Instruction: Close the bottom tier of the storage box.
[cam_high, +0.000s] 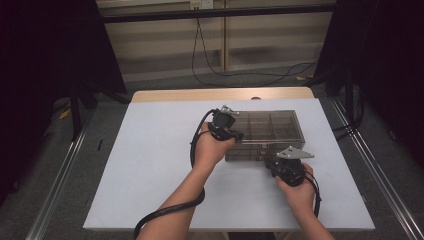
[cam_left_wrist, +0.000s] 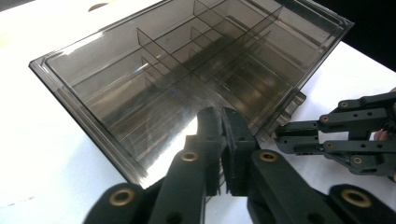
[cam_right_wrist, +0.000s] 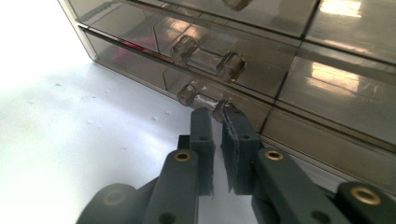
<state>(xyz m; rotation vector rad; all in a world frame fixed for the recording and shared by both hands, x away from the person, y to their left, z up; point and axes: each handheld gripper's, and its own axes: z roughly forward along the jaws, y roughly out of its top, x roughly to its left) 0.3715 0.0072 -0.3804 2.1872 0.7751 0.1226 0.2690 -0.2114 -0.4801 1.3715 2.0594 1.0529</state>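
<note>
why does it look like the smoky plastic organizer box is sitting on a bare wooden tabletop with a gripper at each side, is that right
Not quite. The box sits on a white sheet covering the table, as the high view shows; wood shows only at the far edge. The left gripper and right gripper are at it as you say.

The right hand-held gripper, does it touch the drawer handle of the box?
Cannot tell. In the right gripper view the right hand-held gripper tips reach the lower drawer handle, but no clear contact or gap shows.

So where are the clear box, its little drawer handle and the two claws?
Smoky box (cam_high: 280, 127): high view, its top.
Lower drawer handle (cam_right_wrist: 203, 99): right gripper view, clear bar.
Left gripper (cam_left_wrist: 223, 122): left gripper view, jaw tips.
Right gripper (cam_right_wrist: 215, 116): right gripper view, jaw tips.
</note>
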